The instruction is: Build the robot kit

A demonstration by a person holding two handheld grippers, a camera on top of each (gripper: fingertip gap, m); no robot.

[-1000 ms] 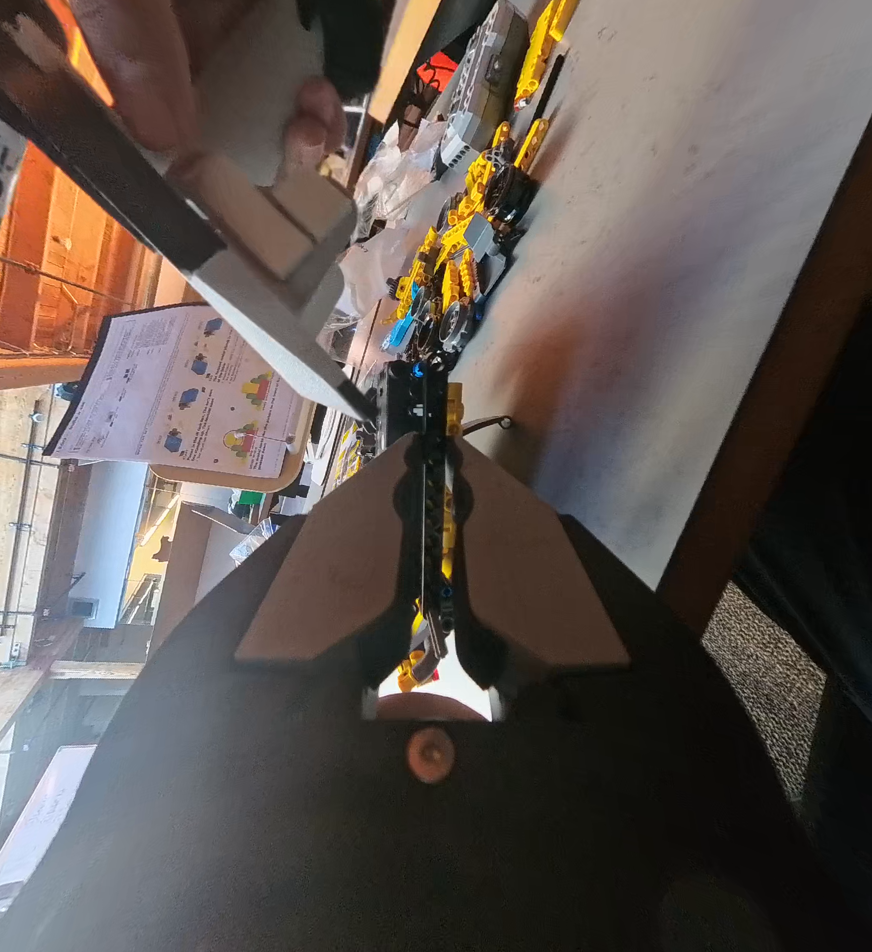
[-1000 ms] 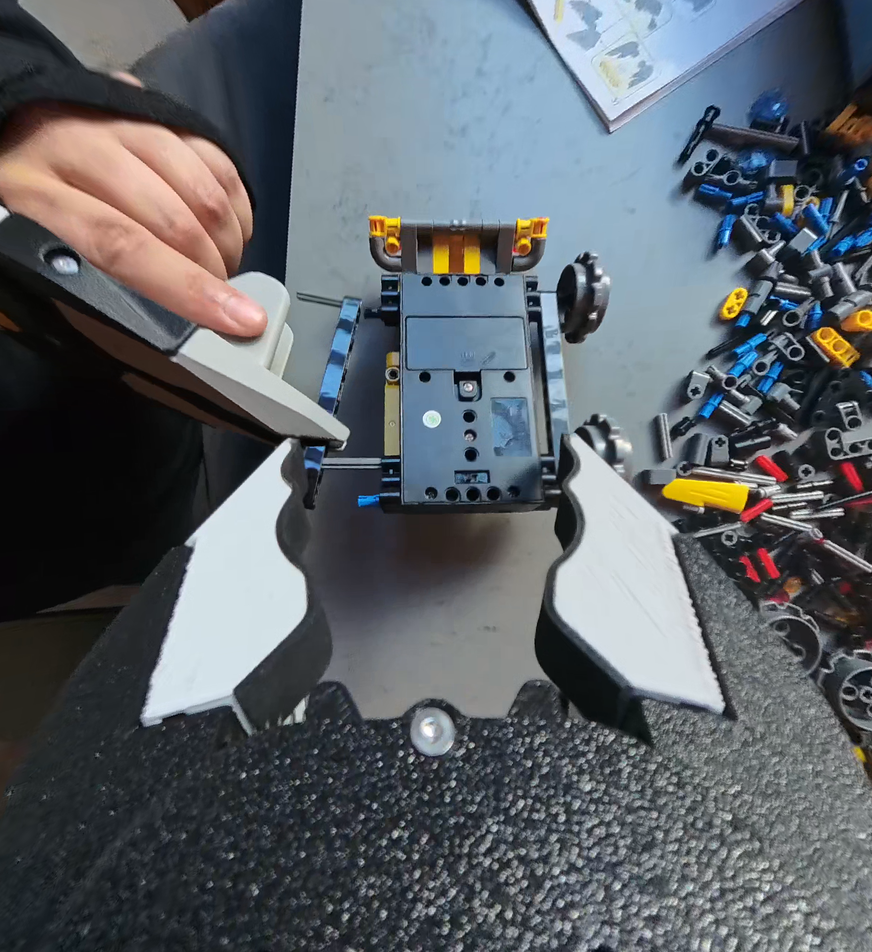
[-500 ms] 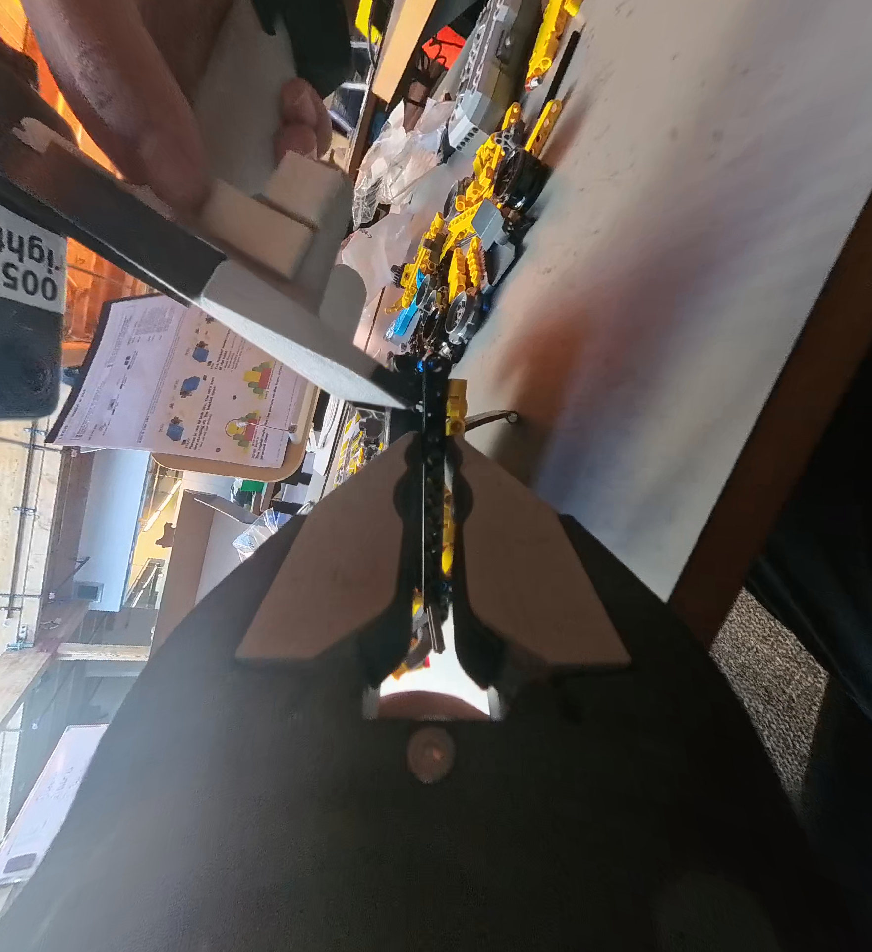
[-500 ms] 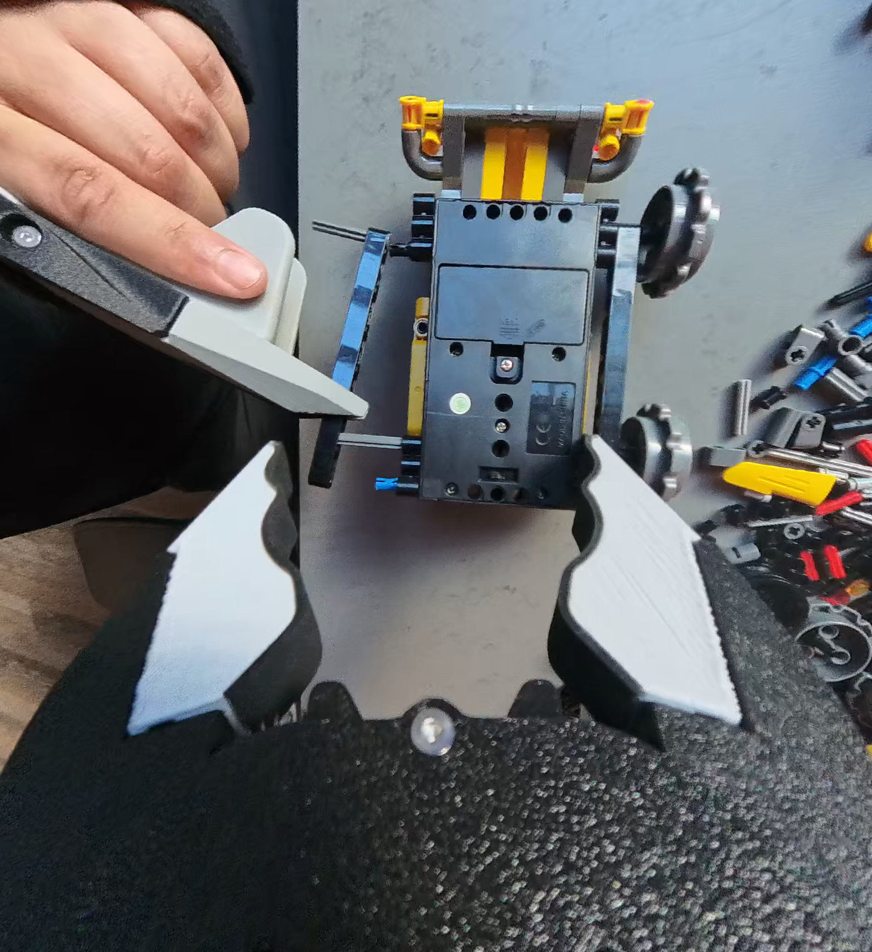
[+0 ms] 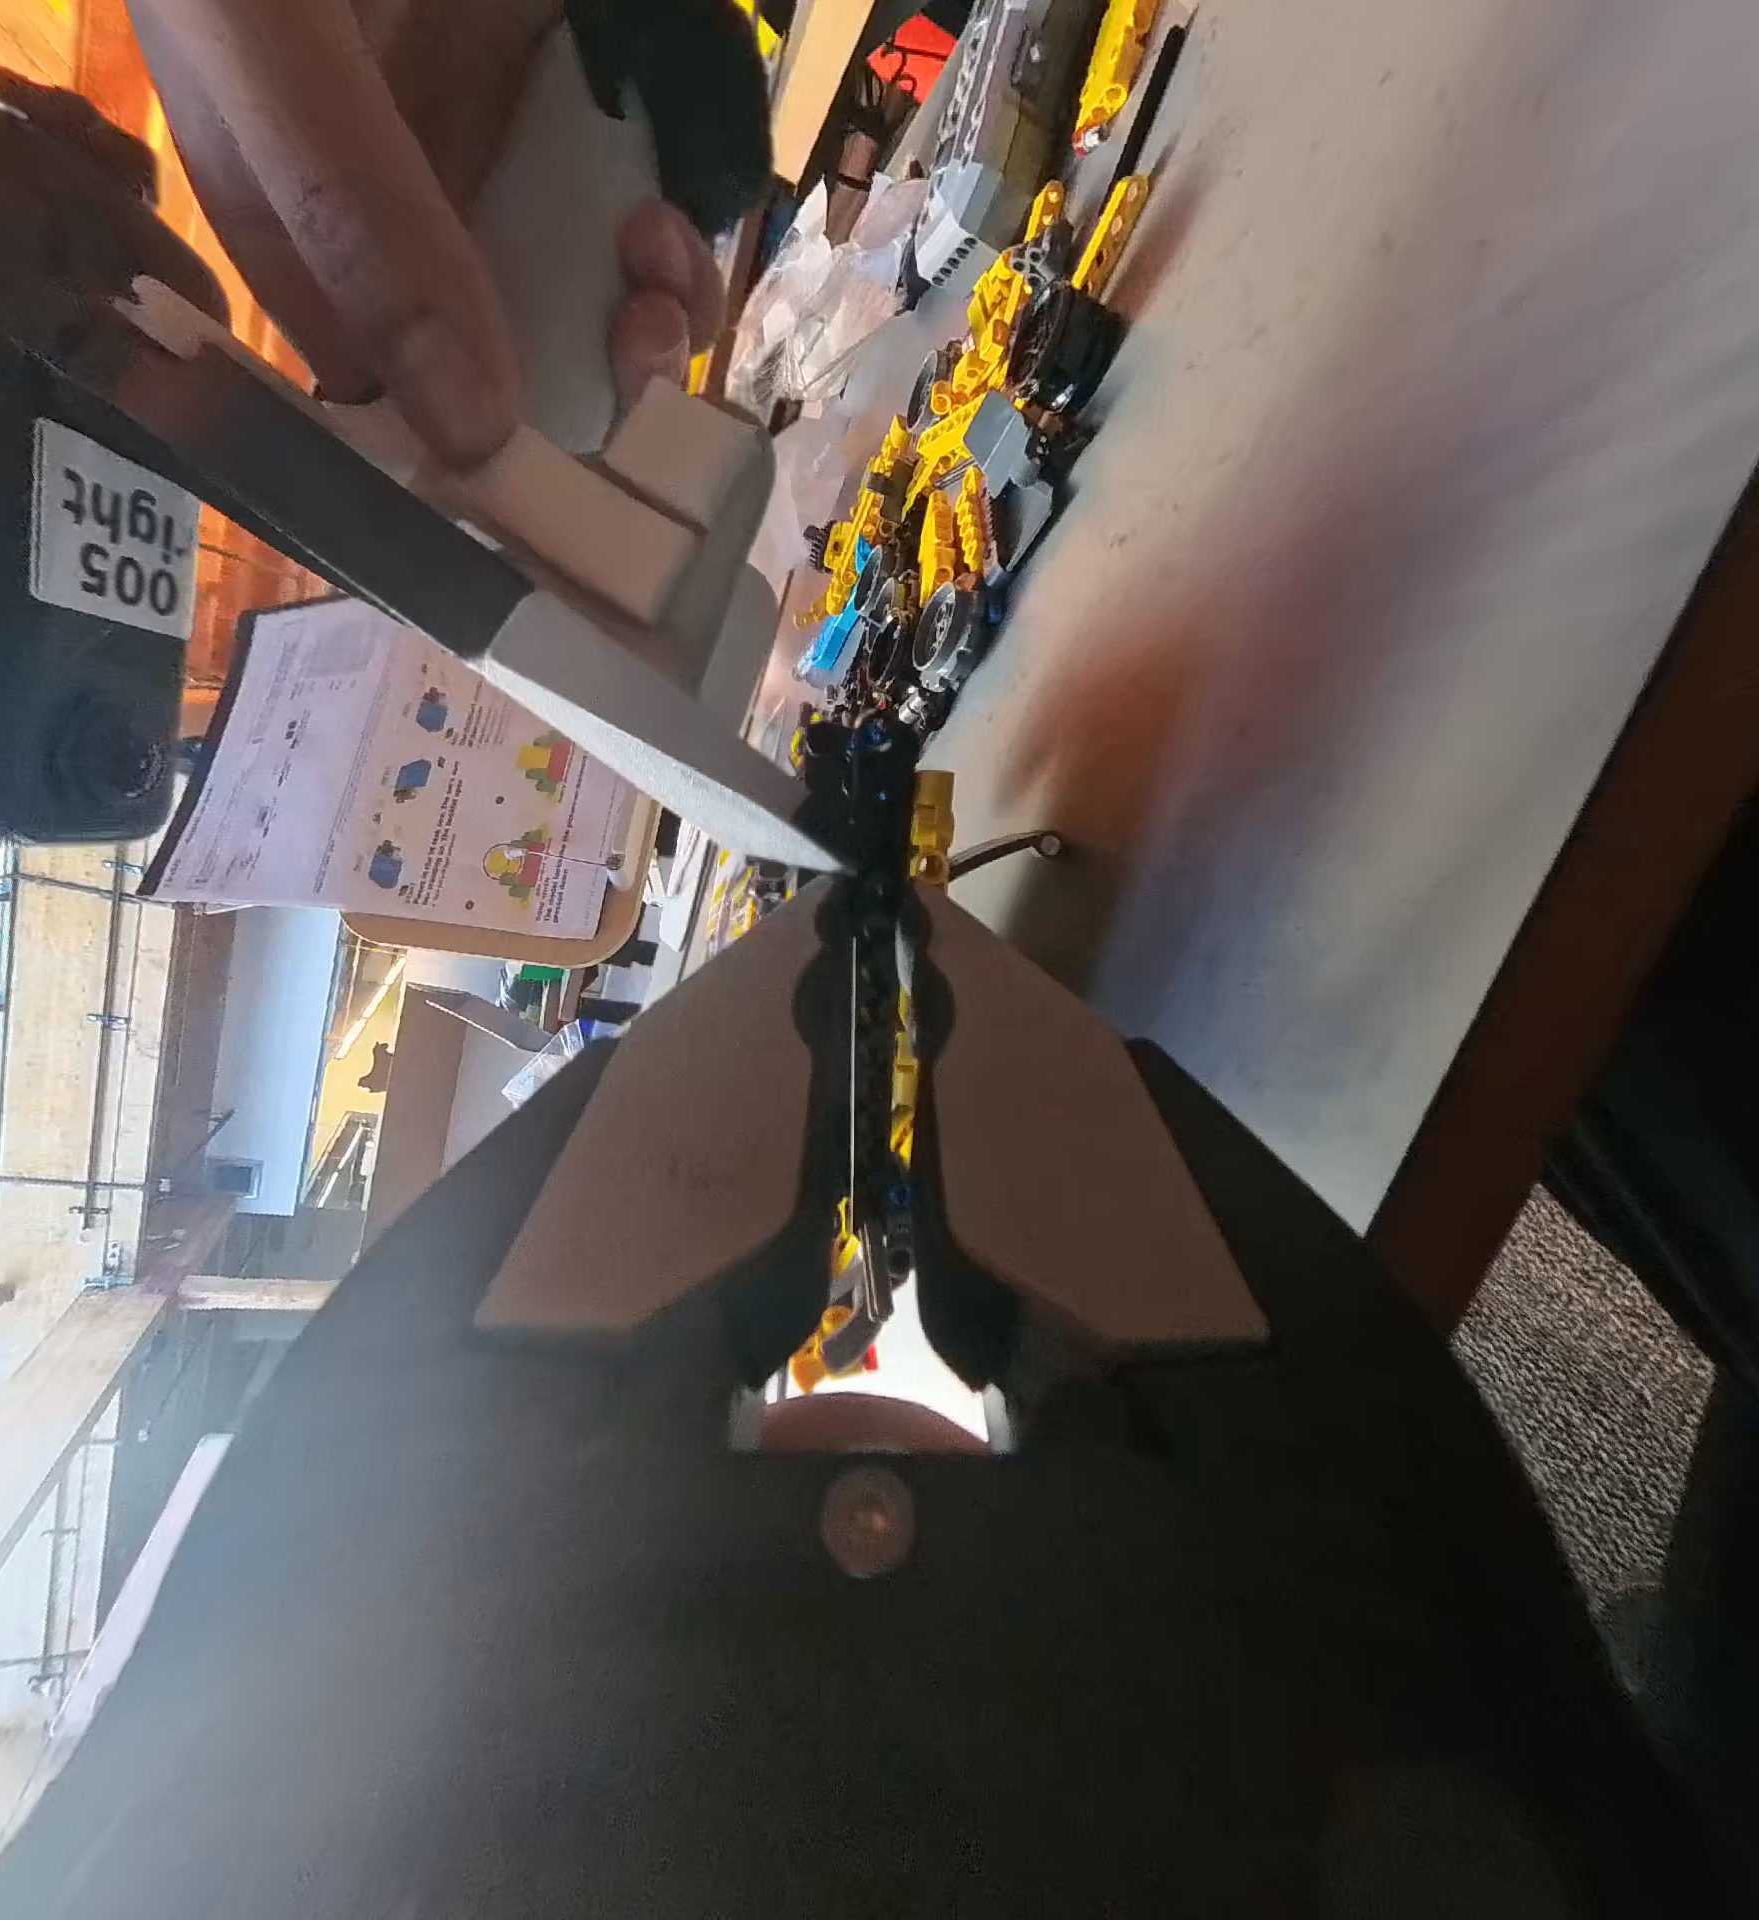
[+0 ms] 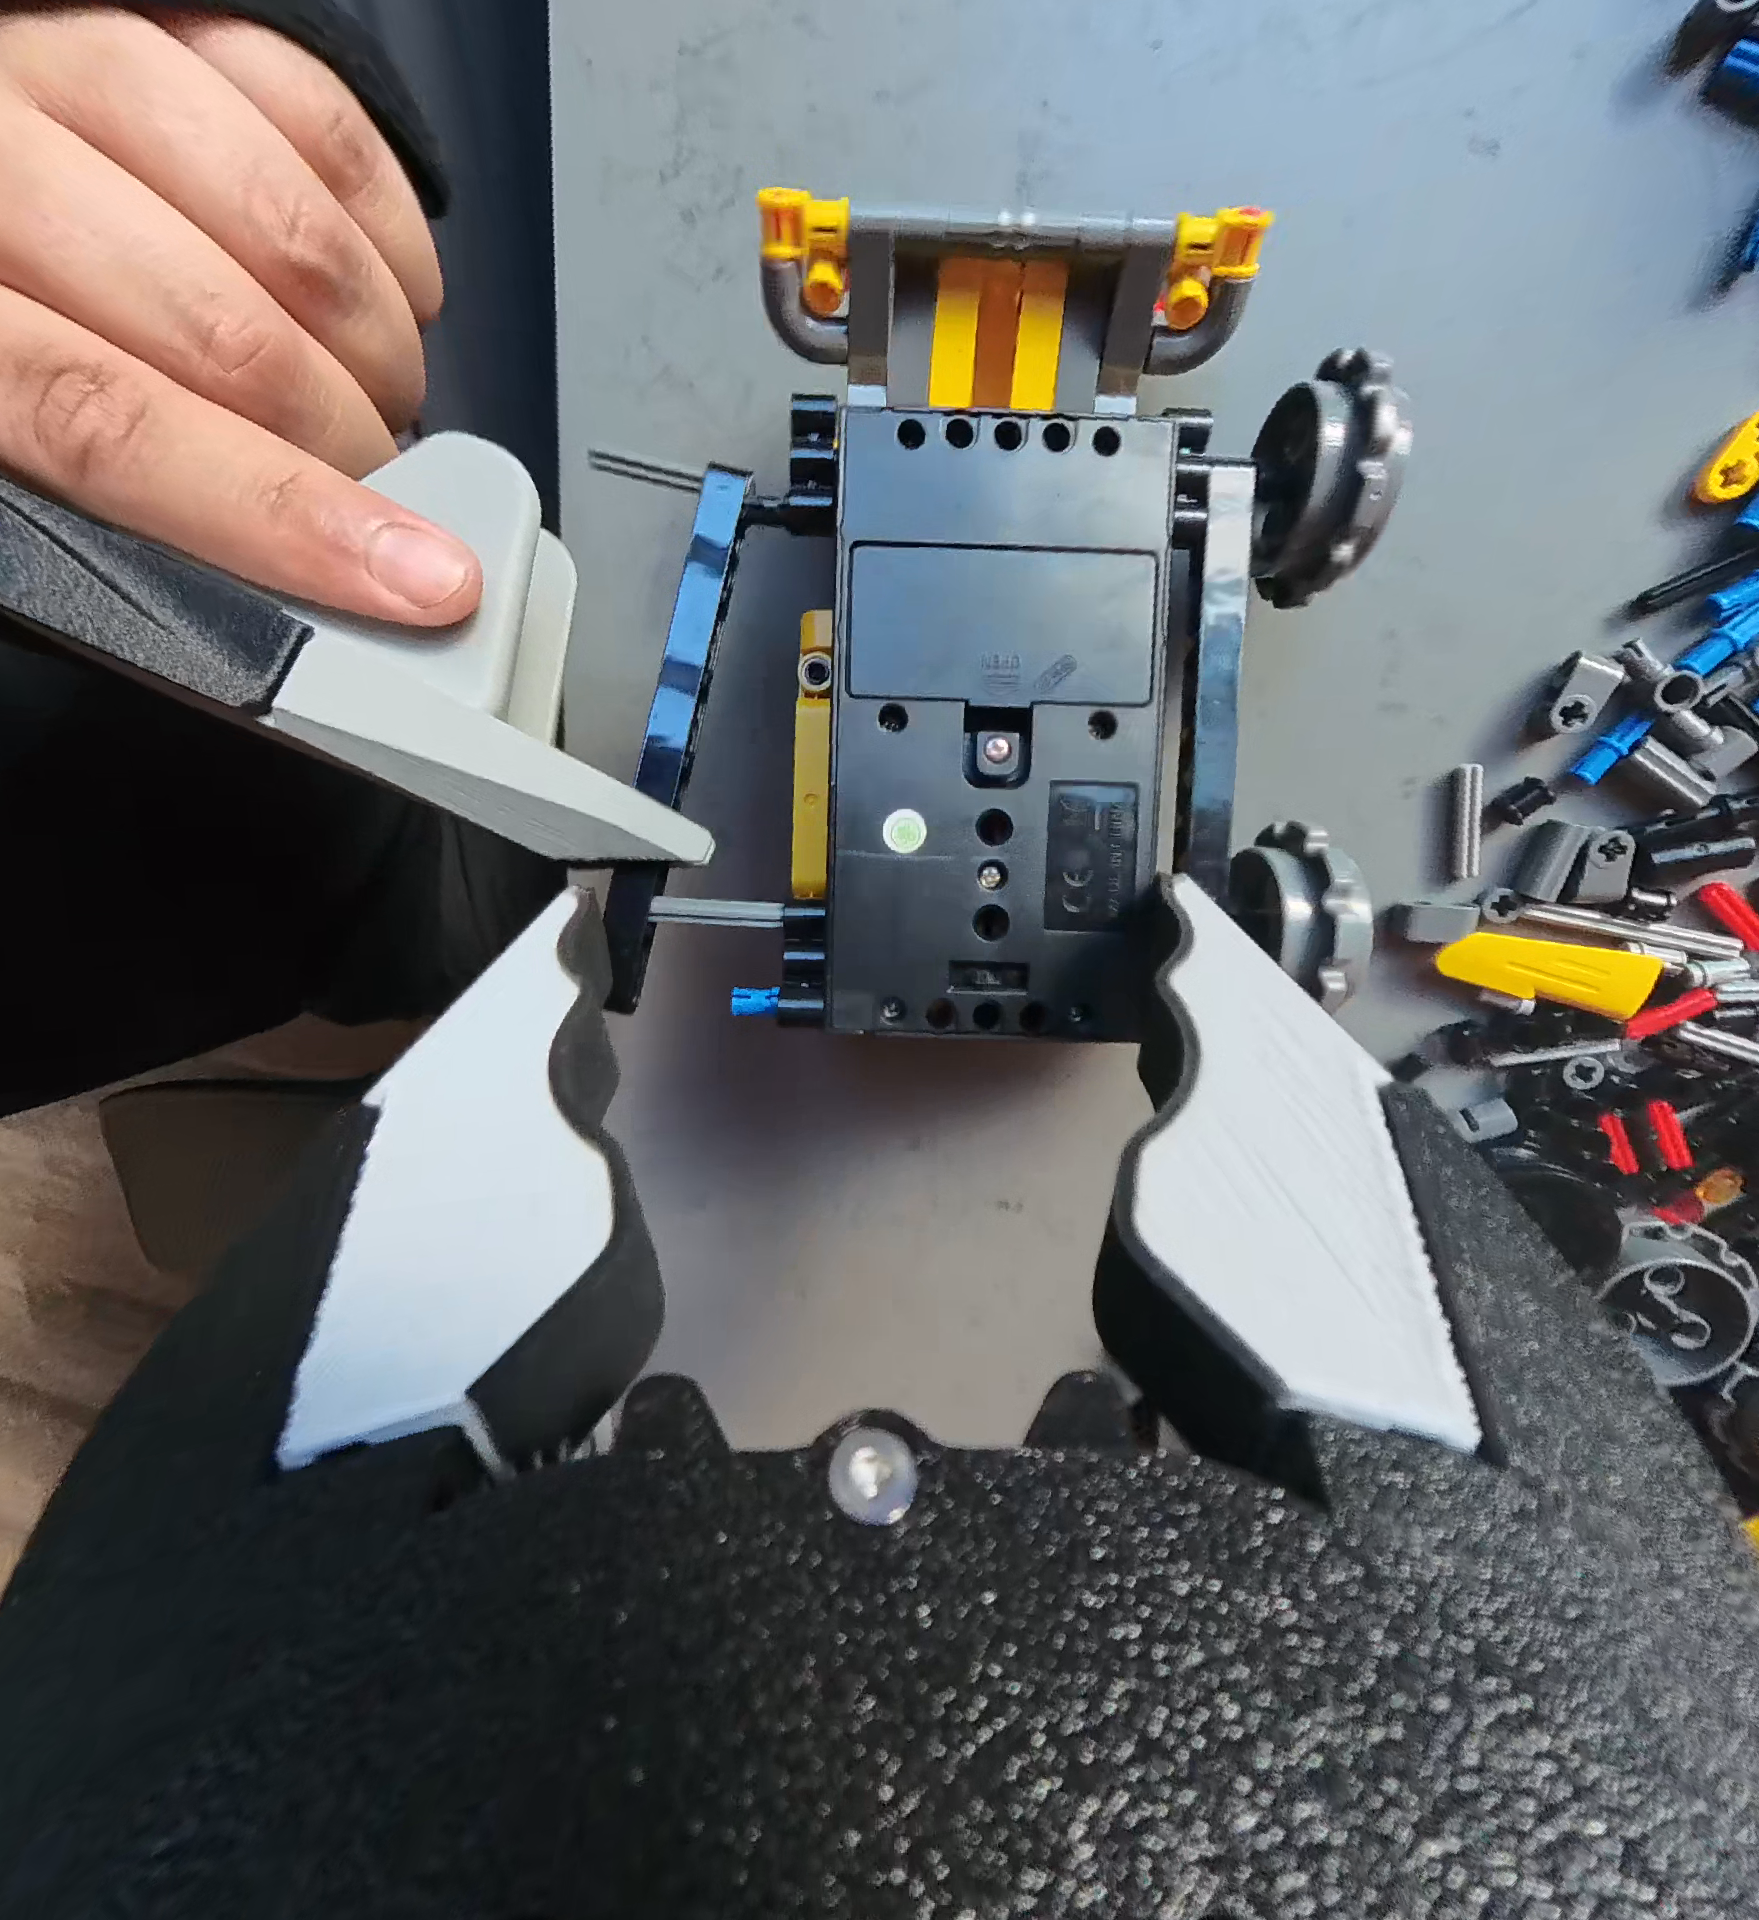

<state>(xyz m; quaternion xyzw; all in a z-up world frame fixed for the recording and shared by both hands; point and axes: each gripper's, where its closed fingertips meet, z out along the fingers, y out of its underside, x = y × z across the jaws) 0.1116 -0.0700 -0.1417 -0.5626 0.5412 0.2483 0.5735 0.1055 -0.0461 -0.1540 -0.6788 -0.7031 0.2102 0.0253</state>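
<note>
A black battery-box model [image 6: 1000,727] with a grey and yellow frame at its far end lies on the grey table [image 6: 854,1195]. My right gripper [image 6: 870,904] is open, with its fingertips on either side of the model's near end. The right fingertip is close to the box's corner. My left gripper [image 5: 875,914] is shut on the thin black side beam [image 5: 870,1039], seen edge-on. In the right wrist view the left gripper [image 6: 688,852] comes in from the left, held by a hand, with its tip at that beam [image 6: 688,665]. The right gripper's grey finger [image 5: 646,727] shows in the left wrist view.
A heap of loose black, blue, red and yellow parts [image 6: 1685,935] and grey wheels [image 6: 1675,1309] lies right of the model. Two black gear knobs [image 6: 1327,478] sit on the model's right side. An instruction booklet [image 5: 407,790] lies beyond. The table's wooden edge [image 5: 1633,831] is close by.
My right gripper has moved in toward the model, so its open fingers now flank the near end. My left gripper keeps its hold on the side beam.
</note>
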